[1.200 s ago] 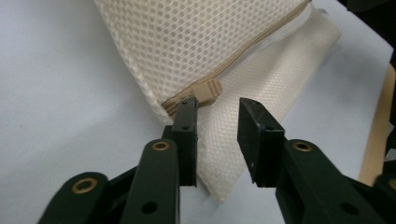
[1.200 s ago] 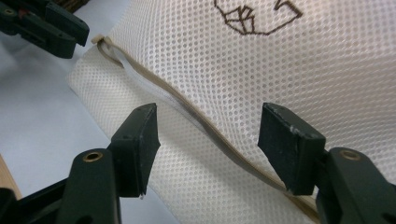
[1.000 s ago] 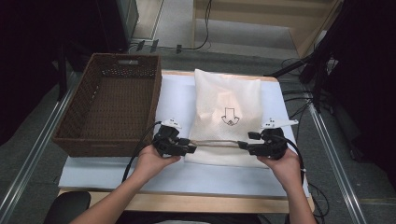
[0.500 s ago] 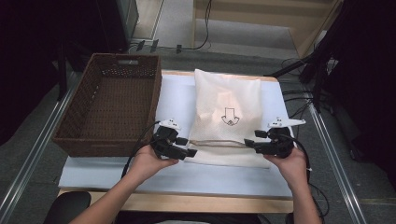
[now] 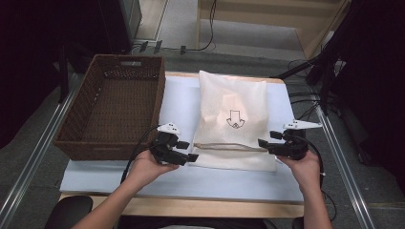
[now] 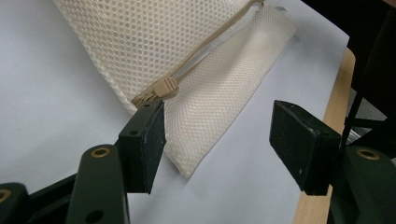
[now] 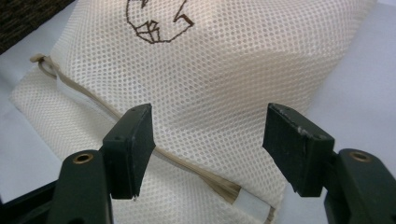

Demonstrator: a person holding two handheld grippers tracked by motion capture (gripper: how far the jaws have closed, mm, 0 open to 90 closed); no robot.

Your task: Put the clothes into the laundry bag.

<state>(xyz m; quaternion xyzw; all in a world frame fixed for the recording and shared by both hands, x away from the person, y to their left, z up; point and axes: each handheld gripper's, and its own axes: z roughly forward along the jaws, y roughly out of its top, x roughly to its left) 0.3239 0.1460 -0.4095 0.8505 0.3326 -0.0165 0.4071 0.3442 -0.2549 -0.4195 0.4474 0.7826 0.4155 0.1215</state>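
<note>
Right gripper sits low over the mesh bag, jaws standing wide apart after just opening further, nothing pinched btwn them, pads clear of the fabric. Bag's cream mesh lies flat on the white sheet. Tan zipper strip runs diagonally across the bag, passing behind the left jaw & ending near the bag's lower corner. Zip's far end sits at the bag's upper-left edge. Dark line drawing printed on the bag, above the zipper, partly cut off at top.
</note>
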